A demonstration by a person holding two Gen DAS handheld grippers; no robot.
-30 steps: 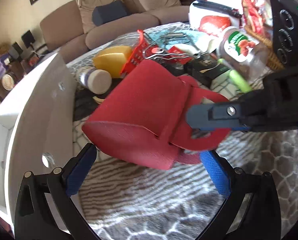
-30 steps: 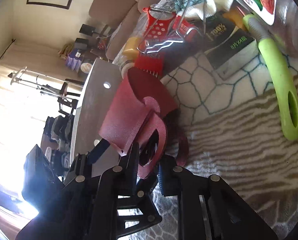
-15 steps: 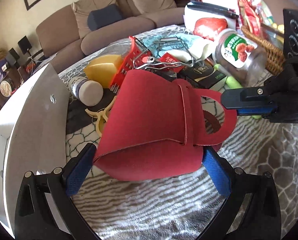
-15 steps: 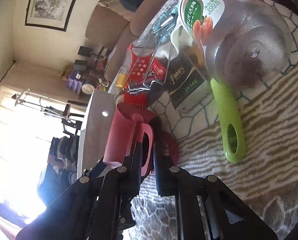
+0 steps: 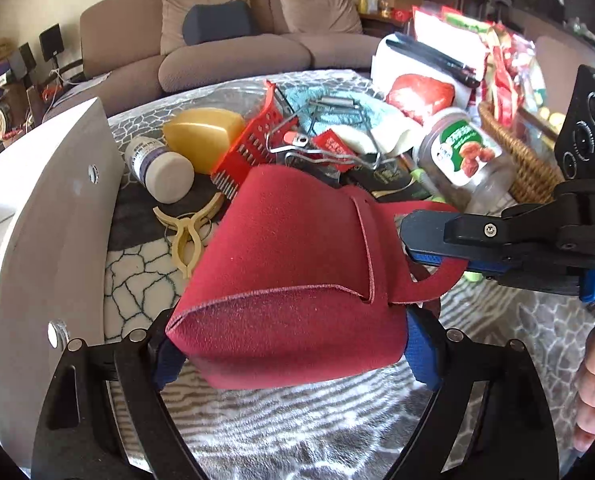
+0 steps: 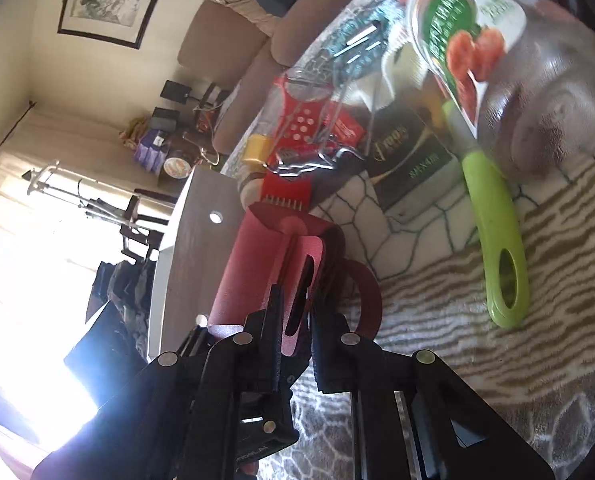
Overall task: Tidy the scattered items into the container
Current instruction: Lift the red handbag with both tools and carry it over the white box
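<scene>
The right tool (image 5: 429,240) is clenched on the handle loop of the red sleeve (image 5: 297,280), holding it off the patterned tabletop (image 5: 497,360). The left tool (image 5: 289,344) has just been closing; its pads flank the sleeve's open end, contact unclear. The sleeve's long axis runs away from the left camera, mouth nearest. Tidying looks barely begun: the white container (image 5: 37,200) stands just left, while bottle (image 5: 161,164), clip (image 5: 189,232), jar (image 5: 465,160) and grater (image 5: 253,140) lie scattered.

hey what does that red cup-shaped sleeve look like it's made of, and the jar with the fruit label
Red sleeve: probably felt or suede-like fabric, matte and fuzzy, with thin cut edges that flex. Jar: clear and glossy with a printed label; whether plastic or glass cannot be told.
</scene>
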